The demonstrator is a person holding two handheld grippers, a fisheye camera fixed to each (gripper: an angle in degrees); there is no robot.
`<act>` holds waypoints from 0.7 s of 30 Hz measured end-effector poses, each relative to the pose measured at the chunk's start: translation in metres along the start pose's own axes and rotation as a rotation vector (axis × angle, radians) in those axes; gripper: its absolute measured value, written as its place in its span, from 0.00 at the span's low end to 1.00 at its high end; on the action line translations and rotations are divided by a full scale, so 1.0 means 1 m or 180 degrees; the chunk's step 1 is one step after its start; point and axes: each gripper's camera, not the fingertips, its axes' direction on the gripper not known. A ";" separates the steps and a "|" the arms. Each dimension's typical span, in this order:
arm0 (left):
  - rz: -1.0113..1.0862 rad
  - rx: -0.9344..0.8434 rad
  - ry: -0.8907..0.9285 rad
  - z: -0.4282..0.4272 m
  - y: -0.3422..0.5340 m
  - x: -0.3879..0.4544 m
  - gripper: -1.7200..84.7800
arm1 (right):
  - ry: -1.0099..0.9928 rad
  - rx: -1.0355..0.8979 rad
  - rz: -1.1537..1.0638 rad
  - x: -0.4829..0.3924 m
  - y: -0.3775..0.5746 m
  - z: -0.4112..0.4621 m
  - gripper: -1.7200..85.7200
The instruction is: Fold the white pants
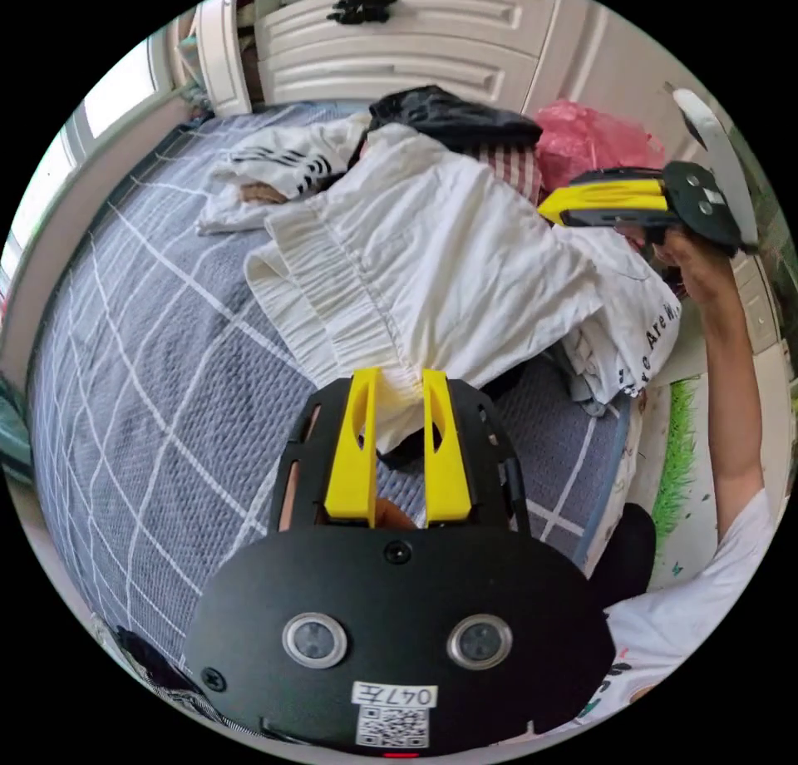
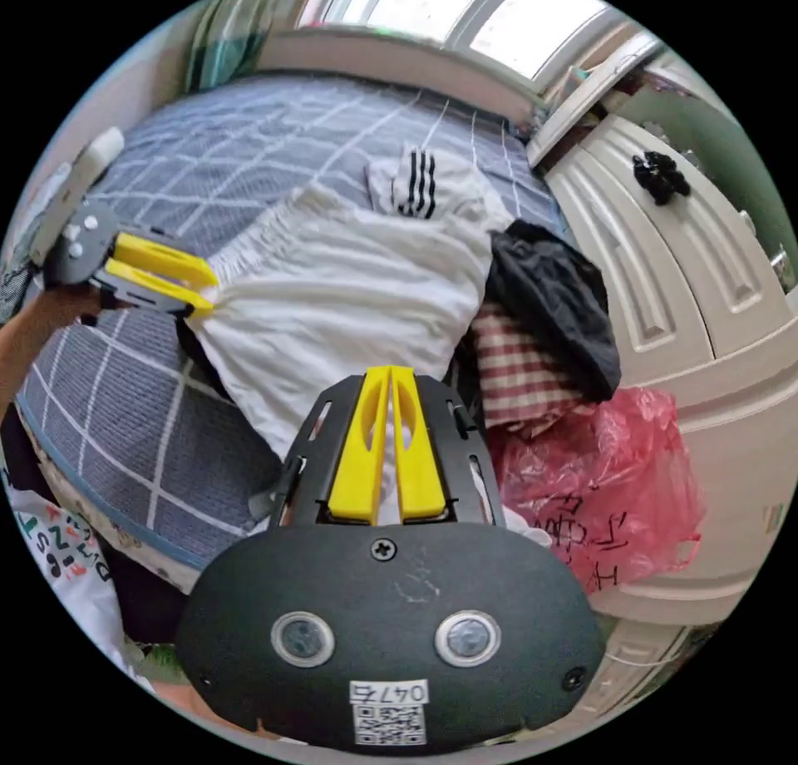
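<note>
My left tongs [image 1: 399, 380] pinch a gathered corner of the white pants [image 1: 432, 249], with cloth bunched between the two yellow jaws. My right tongs [image 2: 391, 376] have their jaws pressed together on another edge of the same pants [image 2: 349, 291], and the cloth runs in under the tips. The pants hang stretched between both tongs, lifted over the grey checked bed [image 1: 150, 366]. Beyond the pants from my left tongs lies a white top with black stripes [image 1: 283, 162], and beside it a black garment [image 1: 453, 116] on a red striped cloth [image 2: 524, 366]. A pink plastic bag [image 2: 607, 474] sits just beside my right tongs, against the white cupboard [image 2: 690, 299].
</note>
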 end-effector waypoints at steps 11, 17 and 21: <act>0.0280 0.0338 -0.0108 -0.143 0.209 0.031 0.01 | 0.0086 0.1386 -0.0268 -0.164 0.030 -0.140 0.01; -0.0387 0.0060 -0.0457 -0.165 0.424 0.041 0.01 | -0.0509 0.2167 -0.0956 -0.382 0.090 -0.185 0.01; -0.0964 -0.0095 -0.0685 -0.175 0.531 0.039 0.01 | -0.1067 0.2099 -0.1145 -0.504 0.085 -0.192 0.02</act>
